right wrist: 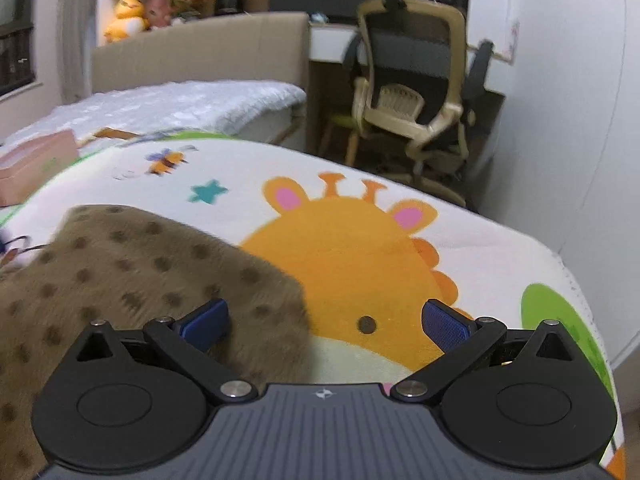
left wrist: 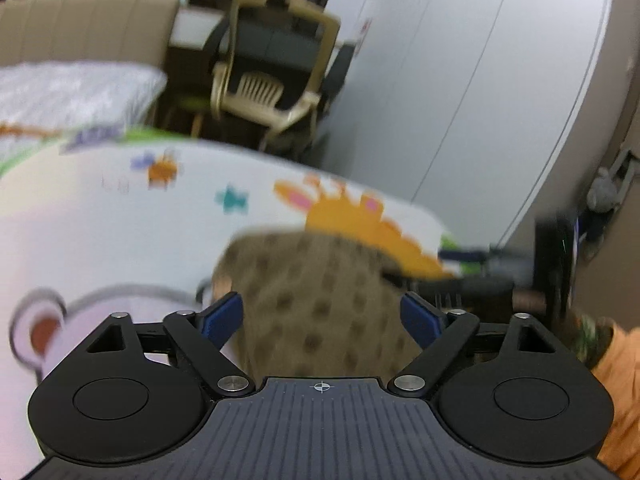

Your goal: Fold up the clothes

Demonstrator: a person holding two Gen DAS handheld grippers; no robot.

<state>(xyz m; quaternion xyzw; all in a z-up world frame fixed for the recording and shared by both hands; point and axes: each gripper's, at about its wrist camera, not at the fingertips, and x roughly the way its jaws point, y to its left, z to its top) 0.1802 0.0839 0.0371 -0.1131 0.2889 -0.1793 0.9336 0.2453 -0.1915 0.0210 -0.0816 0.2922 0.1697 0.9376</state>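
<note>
Even indoor light, moderately bright, no hard shadows or glare. Left wrist view heavily motion-blurred ahead of fingers; brown spotted garment (left wrist: 316, 300) smeared. Right wrist view sharper, mild blur on chair (right wrist: 416, 92) beyond. Fisheye bending at edges, dark corners.

Brown dark-dotted garment (right wrist: 132, 264), cartoon-print blanket (right wrist: 360, 240)
</note>
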